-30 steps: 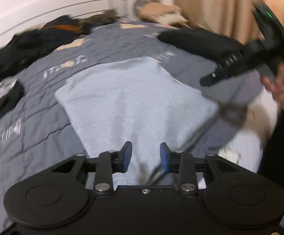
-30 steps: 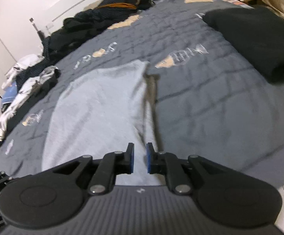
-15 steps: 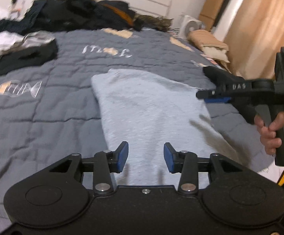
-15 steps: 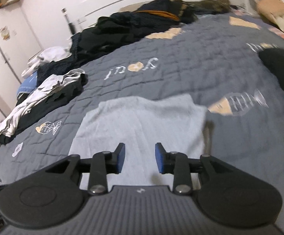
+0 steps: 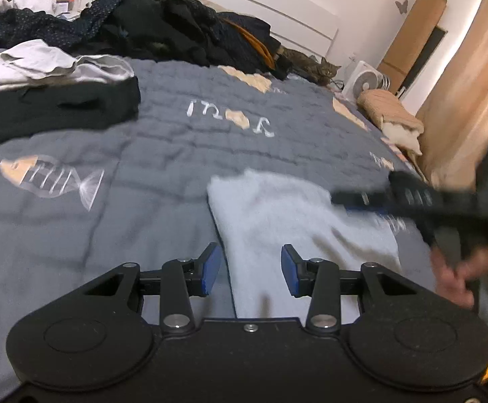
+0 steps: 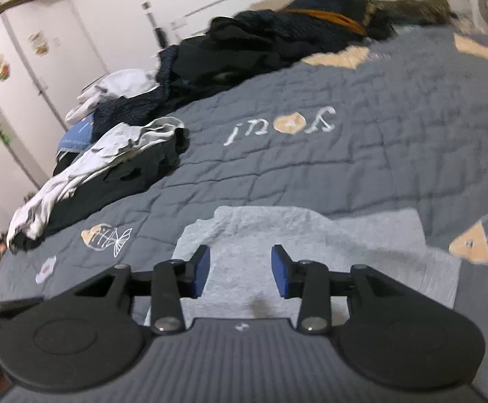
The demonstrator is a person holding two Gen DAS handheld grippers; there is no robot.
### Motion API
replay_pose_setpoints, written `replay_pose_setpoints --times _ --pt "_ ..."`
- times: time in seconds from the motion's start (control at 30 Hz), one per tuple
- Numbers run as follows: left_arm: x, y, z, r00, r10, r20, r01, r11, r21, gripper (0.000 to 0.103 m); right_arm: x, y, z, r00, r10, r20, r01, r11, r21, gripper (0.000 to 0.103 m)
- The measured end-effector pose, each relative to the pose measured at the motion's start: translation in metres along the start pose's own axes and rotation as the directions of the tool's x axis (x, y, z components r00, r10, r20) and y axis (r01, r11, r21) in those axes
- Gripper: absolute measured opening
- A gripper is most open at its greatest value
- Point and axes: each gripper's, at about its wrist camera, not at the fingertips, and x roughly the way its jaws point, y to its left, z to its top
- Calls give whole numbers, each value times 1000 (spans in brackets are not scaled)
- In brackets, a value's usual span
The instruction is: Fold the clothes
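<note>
A light grey folded garment (image 5: 294,215) lies flat on the grey quilt (image 5: 163,154). My left gripper (image 5: 250,268) hovers over its near left edge, open, with nothing between the blue pads. In the left wrist view my right gripper (image 5: 344,199) shows blurred over the garment's right side, held by a hand (image 5: 462,272). From the right wrist view the garment (image 6: 311,238) spreads below my right gripper (image 6: 240,270), whose jaws are opening with nothing between them.
A heap of dark clothes (image 5: 176,30) lies along the headboard, with a cat (image 5: 321,67) beside it. A white and black garment (image 6: 109,161) lies at the left. A fan (image 5: 365,82) and a beige bundle (image 5: 392,117) are at the far right.
Both views have swung left towards the clothes heap and drawn back over the garment. The right jaws went from nearly shut to open; the left jaws widened a little.
</note>
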Motion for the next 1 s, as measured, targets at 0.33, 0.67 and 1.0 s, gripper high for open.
replay_pose_setpoints --times 0.33,0.67,1.0 --pt "58 42 44 998 -65 -10 63 992 -108 27 0 5 8 999 32 14 -32 999 -31 40" --pt "101 57 53 996 -78 -48 69 984 -165 24 9 12 4 998 57 -16 -57 997 -43 40" --pt "120 67 51 991 -118 -65 99 964 -248 12 16 21 -8 994 86 -68 -90 995 -53 40"
